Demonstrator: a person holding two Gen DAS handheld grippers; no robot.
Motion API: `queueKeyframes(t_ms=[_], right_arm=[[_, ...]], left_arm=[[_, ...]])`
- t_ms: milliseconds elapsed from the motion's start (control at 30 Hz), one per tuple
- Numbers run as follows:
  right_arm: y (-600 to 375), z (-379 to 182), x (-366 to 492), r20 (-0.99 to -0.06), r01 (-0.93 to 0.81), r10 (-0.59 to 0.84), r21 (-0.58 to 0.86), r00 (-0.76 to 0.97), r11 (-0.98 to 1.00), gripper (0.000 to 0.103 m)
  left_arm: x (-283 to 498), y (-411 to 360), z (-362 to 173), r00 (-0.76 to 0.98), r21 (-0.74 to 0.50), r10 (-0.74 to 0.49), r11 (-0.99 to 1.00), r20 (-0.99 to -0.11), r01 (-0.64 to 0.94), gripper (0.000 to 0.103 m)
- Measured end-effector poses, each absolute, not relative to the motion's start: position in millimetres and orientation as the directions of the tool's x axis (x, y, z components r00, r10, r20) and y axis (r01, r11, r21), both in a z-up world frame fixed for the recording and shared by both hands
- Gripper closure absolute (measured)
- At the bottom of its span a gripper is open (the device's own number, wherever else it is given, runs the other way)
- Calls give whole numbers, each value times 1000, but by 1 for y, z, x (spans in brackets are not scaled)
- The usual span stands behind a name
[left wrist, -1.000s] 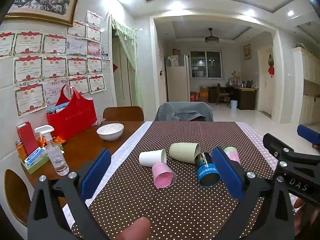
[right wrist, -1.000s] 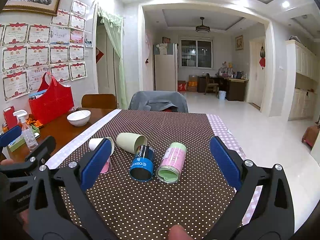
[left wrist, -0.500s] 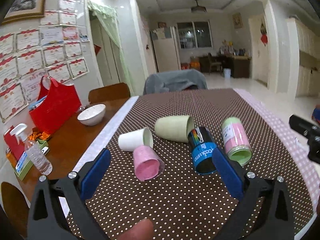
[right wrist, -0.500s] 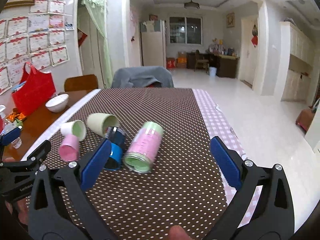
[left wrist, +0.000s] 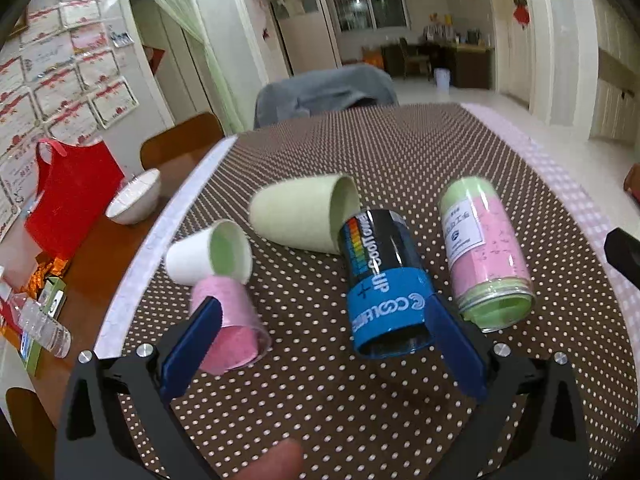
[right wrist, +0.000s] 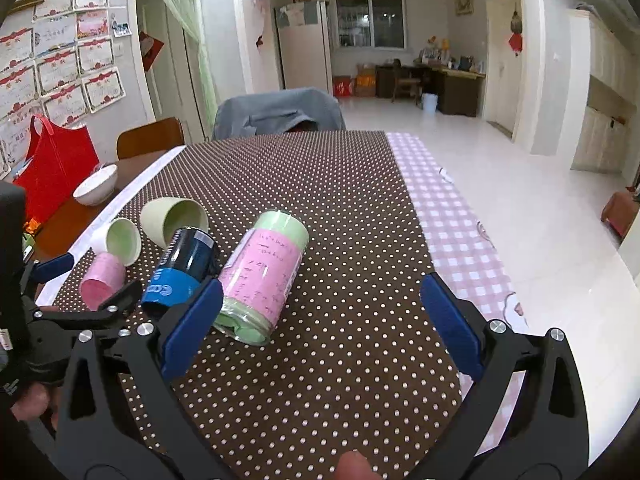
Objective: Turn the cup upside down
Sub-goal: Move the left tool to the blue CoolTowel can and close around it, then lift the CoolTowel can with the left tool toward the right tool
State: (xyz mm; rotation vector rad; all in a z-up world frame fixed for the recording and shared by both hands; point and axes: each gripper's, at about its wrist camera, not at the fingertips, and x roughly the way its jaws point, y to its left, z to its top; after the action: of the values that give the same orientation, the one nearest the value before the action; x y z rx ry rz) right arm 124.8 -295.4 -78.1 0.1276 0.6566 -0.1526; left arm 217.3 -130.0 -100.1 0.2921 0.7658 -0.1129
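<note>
Framing the blue-banded cup, left gripper sat nearest, jaws open and empty; cup lay sideways, mouth near. Right gripper jaws open too.

Dim ceiling light, fisheye-warped edges

Each wrist view looks forward and down past its own spread blue fingers, close over the dotted tablecloth. Both share the cups lying ahead: the left claw nearest the black-and-blue cup, the right claw further right.
</note>
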Motion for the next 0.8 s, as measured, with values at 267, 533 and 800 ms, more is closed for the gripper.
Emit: queueKeyframes(t_ms=[267,533,800], right_arm=[[-302,-90,160,-668,165,-67,85,741,983,6],[-305,-101,179,-698,178,-66,89,713,980,6],[-302,-102,166,-702,191,-82,78,707,979,6]], left_arm=[[262,-137,-123,593,118,-42,966,-804,230,4],[296,-144,-147,475,7,-122,965,-872,262,4],[303,-145,-160,409,-93,-215,950,-887,299,36]])
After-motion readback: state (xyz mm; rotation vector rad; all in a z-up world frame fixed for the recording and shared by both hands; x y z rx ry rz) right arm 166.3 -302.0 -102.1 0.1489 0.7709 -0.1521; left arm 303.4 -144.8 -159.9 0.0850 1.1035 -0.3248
